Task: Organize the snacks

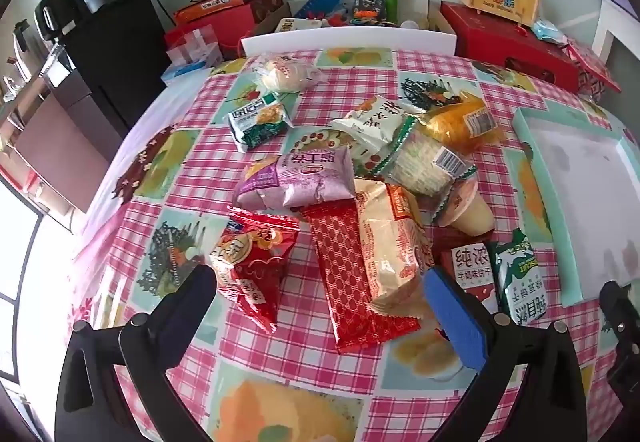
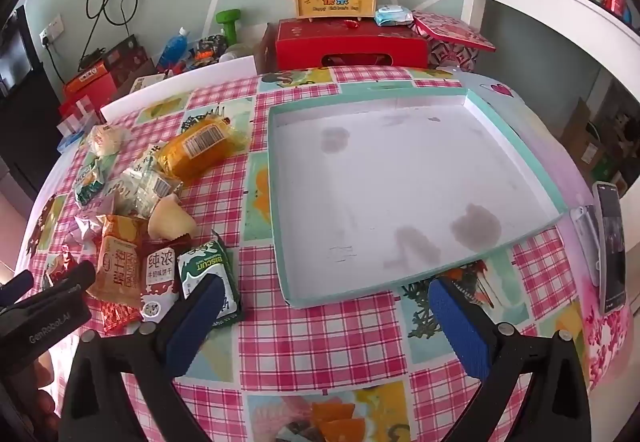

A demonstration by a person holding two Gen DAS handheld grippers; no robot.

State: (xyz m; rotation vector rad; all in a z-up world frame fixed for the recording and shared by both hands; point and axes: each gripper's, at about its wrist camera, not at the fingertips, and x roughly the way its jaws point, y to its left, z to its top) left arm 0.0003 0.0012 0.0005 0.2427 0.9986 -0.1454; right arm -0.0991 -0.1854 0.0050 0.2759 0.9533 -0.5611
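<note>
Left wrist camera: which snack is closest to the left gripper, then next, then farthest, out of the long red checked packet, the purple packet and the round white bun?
From the left gripper:
1. Long red checked packet, right between the fingers.
2. Purple packet, mid-table, just beyond it.
3. Round white bun, at the far edge, near the white chair back.

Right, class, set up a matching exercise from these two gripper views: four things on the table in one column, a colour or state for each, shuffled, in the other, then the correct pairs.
Things
1. shallow tray
2. biscuit pack
3. long wafer pack
4. left gripper

Descriptions
A. red with a lattice pattern
B. open, holding nothing
C. teal rim, nothing inside
D. green and white

Pairs: 1-C, 2-D, 3-A, 4-B
</note>
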